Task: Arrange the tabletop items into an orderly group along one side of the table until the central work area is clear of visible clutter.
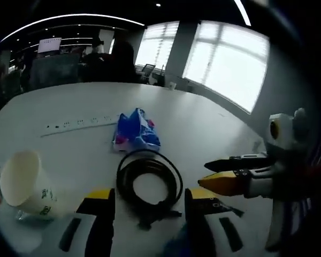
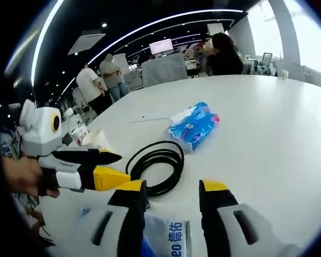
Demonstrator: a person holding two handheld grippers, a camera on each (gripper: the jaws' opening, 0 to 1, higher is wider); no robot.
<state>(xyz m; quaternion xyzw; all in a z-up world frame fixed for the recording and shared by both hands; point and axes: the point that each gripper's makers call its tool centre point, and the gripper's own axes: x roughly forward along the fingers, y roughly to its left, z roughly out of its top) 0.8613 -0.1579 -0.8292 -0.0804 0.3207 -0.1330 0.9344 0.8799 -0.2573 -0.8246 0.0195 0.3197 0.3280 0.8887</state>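
Note:
A coiled black cable (image 1: 148,182) lies on the white table (image 1: 203,123), its near end between the wide-apart jaws of my left gripper (image 1: 150,195), which is open. Beyond it lies a blue tissue pack (image 1: 136,131), and a paper cup (image 1: 24,184) lies on its side at the left. My right gripper (image 1: 204,174) comes in from the right beside the coil. In the right gripper view, my right gripper (image 2: 172,187) is open just short of the cable (image 2: 158,163), over a white and blue packet (image 2: 166,235). The left gripper (image 2: 120,167) points at the coil from the left.
A white power strip (image 1: 77,124) lies behind the tissue pack (image 2: 195,126). The paper cup (image 2: 96,140) sits near the table's left edge. People stand and sit past the far edge, among desks and screens. The table's right side (image 2: 267,139) is bare.

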